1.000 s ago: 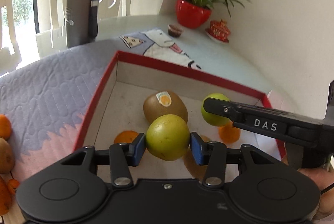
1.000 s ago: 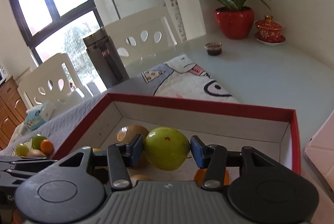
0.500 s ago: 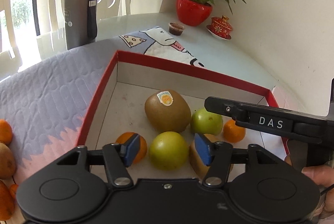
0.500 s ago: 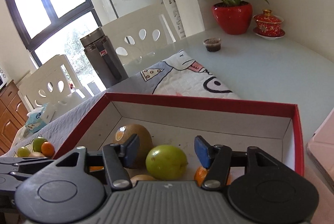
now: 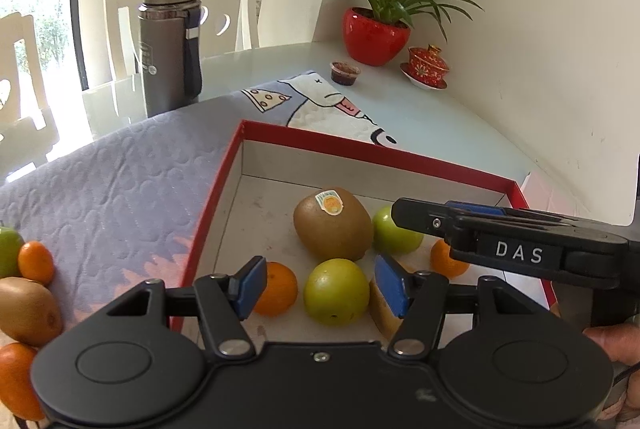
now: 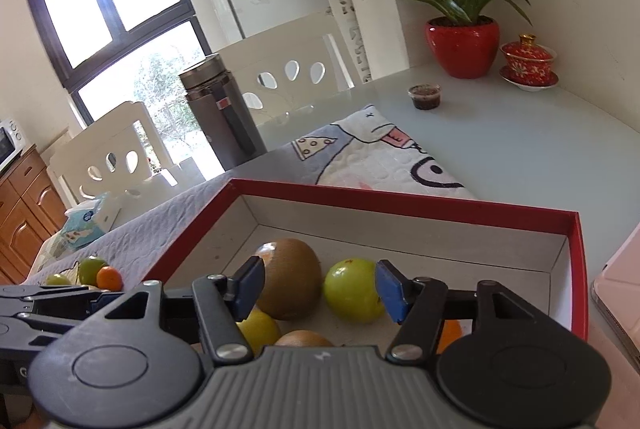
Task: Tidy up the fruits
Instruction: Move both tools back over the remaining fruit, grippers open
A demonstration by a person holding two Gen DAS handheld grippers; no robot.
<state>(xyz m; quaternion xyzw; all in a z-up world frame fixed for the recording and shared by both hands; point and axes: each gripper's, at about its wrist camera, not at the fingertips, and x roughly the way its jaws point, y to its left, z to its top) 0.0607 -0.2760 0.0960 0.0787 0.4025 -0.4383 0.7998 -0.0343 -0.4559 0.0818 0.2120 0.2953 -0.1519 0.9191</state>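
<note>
Release step, both sides: left hand-held gripper (image 5: 320, 287) spread above green fruit (image 5: 336, 291) lying in red box (image 5: 376, 154); right hand-held gripper (image 6: 318, 287) spread, empty. Next, probably: fetch loose fruits (image 5: 35, 263) from quilted mat (image 5: 120, 181)

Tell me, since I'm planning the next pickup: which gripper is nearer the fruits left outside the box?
Left. The left gripper is open over the red box near its left wall, beside the loose fruits; the right gripper is farther right.
</note>
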